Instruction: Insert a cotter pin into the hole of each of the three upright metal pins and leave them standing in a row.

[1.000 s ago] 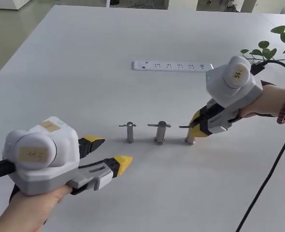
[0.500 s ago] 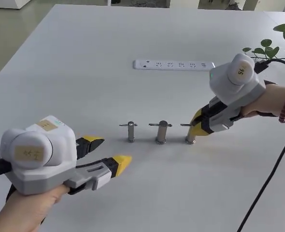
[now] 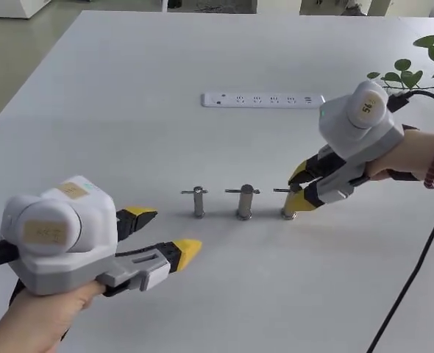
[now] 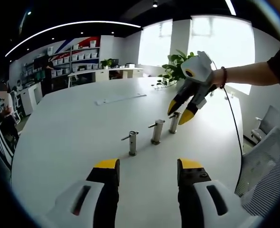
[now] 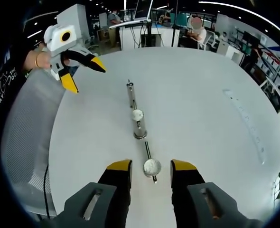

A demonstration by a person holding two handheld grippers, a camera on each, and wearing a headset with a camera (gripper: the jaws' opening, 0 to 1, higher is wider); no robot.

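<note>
right hand-held gripper [image 3: 298,189] wide open, jaws flanking rightmost metal pin [image 3: 287,213], gripping nothing | left hand-held gripper [image 3: 169,230] open, empty | right gripper view shows us gaps beside that pin's top, which head view hides | we count three metal pins upright in a row on counter [image 3: 129,110], cotter pin [image 3: 194,191] through each

My right gripper [image 3: 296,188], jaws parted, sits at the top of the rightmost pin [image 3: 288,212] in a row of three upright metal pins [image 3: 245,206], each crossed by a cotter pin [image 3: 187,191]. My left gripper [image 3: 169,230] hovers well apart, jaws spread.
</note>
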